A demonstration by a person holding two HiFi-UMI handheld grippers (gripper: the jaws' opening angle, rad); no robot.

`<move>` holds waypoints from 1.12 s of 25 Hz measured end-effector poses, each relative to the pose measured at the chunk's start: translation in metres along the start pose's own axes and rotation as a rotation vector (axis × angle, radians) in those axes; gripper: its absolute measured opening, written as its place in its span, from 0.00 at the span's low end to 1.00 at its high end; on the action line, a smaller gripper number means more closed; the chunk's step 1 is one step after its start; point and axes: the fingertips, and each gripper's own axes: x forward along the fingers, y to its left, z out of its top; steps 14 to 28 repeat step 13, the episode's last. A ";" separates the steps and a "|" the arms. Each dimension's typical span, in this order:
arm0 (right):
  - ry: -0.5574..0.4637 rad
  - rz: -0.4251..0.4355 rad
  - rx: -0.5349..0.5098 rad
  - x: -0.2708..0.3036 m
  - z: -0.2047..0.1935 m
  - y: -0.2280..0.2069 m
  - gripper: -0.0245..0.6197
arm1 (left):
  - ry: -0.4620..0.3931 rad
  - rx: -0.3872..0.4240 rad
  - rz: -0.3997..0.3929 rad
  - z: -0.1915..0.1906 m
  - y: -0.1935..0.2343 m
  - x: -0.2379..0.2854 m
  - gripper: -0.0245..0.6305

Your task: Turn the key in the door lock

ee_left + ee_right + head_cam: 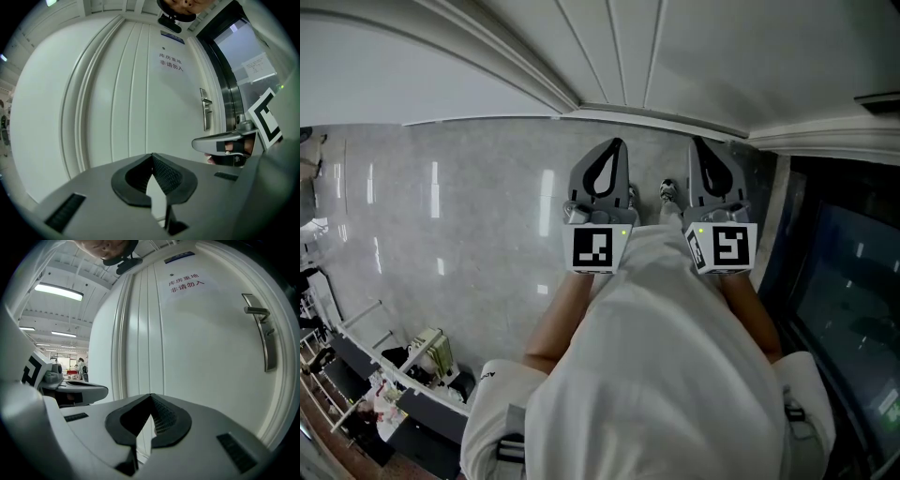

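Close ahead a white panelled door [211, 357], moulded edges along its left, glossy grey floor [441, 216] open at left, dark glass panel [848, 281] at right, slim silver handle plate [266, 336] upright by the door's right edge, left claw [617, 142] and right claw [695, 142] side by side, both pressed together, empty, apart from the door.

My left gripper [617, 142] and right gripper [695, 142] are grey tapered shells with black ribbed pads [166, 172]. Each carries a white marker cube [598, 247] printed with black squares, plus a green light [623, 230]. I wear a white short-sleeved shirt [666, 375].
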 end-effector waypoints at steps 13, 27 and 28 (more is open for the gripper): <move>0.059 0.008 0.036 -0.008 -0.027 -0.042 0.04 | 0.063 0.001 0.045 -0.016 -0.030 0.014 0.05; 0.059 0.008 0.036 -0.008 -0.027 -0.042 0.04 | 0.063 0.001 0.045 -0.016 -0.030 0.014 0.05; 0.059 0.008 0.036 -0.008 -0.027 -0.042 0.04 | 0.063 0.001 0.045 -0.016 -0.030 0.014 0.05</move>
